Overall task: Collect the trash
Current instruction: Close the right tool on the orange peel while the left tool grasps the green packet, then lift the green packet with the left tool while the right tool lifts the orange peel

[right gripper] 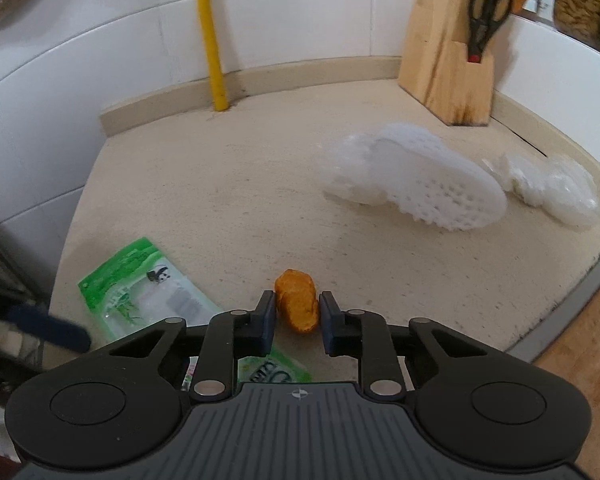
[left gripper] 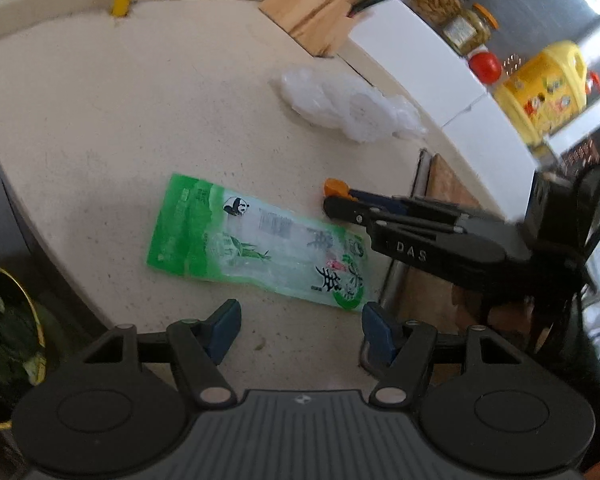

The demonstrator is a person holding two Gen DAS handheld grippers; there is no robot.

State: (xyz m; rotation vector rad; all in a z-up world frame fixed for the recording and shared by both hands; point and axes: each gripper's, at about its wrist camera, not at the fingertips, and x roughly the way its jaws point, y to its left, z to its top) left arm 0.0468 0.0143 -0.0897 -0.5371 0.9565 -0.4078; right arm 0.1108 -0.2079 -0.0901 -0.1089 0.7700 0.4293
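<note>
Right gripper (right gripper: 298,318) apparently pinching orange peel (right gripper: 296,300).

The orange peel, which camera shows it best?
The right wrist view: the orange peel sits whole and close between the right claw pads. The left wrist view shows only its tip behind that claw.

One green wrapper (left gripper: 256,244), one orange peel (right gripper: 297,300), one white foam net (right gripper: 416,176), one crumpled plastic bag (right gripper: 552,188).

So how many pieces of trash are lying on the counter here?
3: green wrapper before the left gripper; orange peel between the right fingers; white foam netting by the knife block.
</note>
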